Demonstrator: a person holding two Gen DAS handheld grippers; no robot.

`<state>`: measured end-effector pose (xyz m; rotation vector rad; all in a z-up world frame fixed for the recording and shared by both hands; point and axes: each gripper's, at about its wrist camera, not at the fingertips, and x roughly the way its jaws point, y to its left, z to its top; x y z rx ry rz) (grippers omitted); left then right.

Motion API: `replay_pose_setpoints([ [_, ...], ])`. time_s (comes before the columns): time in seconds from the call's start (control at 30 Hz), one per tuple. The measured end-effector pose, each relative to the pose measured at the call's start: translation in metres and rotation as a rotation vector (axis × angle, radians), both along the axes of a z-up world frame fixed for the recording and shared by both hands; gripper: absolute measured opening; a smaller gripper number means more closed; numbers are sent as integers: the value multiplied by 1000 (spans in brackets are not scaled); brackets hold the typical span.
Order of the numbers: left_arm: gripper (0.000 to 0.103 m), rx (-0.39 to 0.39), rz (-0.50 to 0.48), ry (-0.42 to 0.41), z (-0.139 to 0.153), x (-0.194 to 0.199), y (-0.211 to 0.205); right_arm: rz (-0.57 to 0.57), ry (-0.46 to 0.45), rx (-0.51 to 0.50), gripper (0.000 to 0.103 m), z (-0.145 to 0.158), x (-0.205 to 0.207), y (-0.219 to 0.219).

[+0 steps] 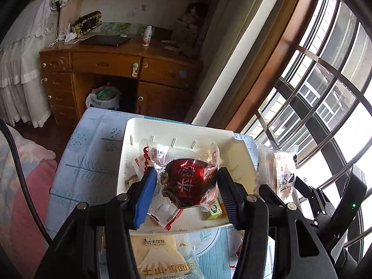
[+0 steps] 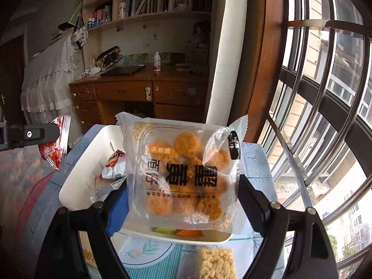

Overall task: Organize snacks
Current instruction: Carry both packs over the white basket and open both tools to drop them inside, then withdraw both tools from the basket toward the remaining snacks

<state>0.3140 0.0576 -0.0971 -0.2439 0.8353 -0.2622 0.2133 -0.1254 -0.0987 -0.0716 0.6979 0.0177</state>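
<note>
A white bin (image 1: 130,144) stands on a blue patterned cloth and holds several snack packets. My left gripper (image 1: 186,186) is shut on a clear packet with a red snack (image 1: 190,183) and holds it over the bin. My right gripper (image 2: 183,193) is shut on a clear packet of round golden cakes (image 2: 183,172) and holds it above the bin (image 2: 76,186). That packet also shows at the right in the left wrist view (image 1: 279,169). The left gripper's finger and its red packet (image 2: 54,146) show at the left in the right wrist view.
A bread packet (image 1: 162,260) lies on the cloth (image 1: 86,162) in front of the bin. A puffed-rice bar (image 2: 216,264) lies at the near edge. A wooden desk (image 1: 116,65) and a lined trash bin (image 1: 104,97) stand behind. A barred window (image 2: 325,93) is to the right.
</note>
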Motion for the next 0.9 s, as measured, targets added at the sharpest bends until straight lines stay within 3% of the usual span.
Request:
replay_pose_setpoints([
  [0.07,53,-2,2,17,-4,5,0,-8,4,12,87,-2,5,0],
  [0.2,72,-6,-15,53,-10,10,-3,-29,28,80,90,-8,14,-6],
  [0.3,76,5,-24,49,-8,7,-7,-54,33,123,96,-11,14,-13],
  [0.6,79,30,-25,60,2,-7,-11,-72,25,134,99,-2,3,-24],
  [0.9,79,76,-2,71,28,-47,-6,-60,1,180,99,18,-34,-29],
])
